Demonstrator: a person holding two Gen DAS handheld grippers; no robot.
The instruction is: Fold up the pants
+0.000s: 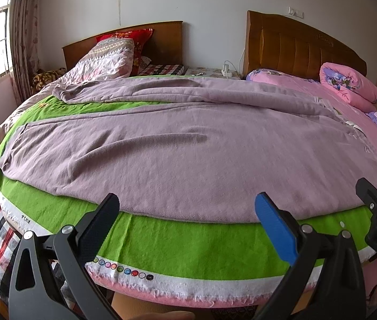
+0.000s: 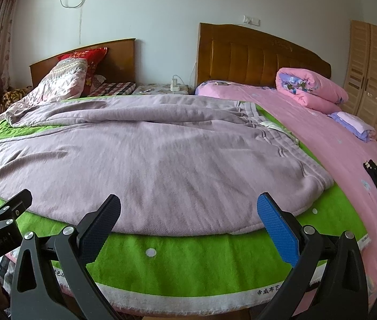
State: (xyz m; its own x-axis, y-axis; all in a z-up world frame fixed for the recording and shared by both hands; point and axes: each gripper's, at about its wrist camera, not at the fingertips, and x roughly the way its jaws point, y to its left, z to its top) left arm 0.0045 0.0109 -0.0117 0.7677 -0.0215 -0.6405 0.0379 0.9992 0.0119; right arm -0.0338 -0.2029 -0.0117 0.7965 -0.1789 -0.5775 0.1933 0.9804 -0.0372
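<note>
Here, the mauve pants (image 1: 188, 154) are seen spread flat on a green cloth (image 1: 175, 248) that covers the near part of the bed (image 2: 335, 138), with the waistband toward the right, next to the pink sheet, and the legs running off to the left. One leg is laid nearer the headboards (image 2: 255, 53), its end bunched by the patterned pillow (image 1: 103, 61). The left tool (image 1: 188, 216) is held with its jaws wide apart over the near edge of the pants, nothing gripped between the black pad and the blue one. The right tool (image 2: 188, 216) is likewise held open and empty, just above the hem nearest the cameras. A rolled pink quilt (image 2: 308, 88) is seen at the far right of the bed, well apart from the pants.
</note>
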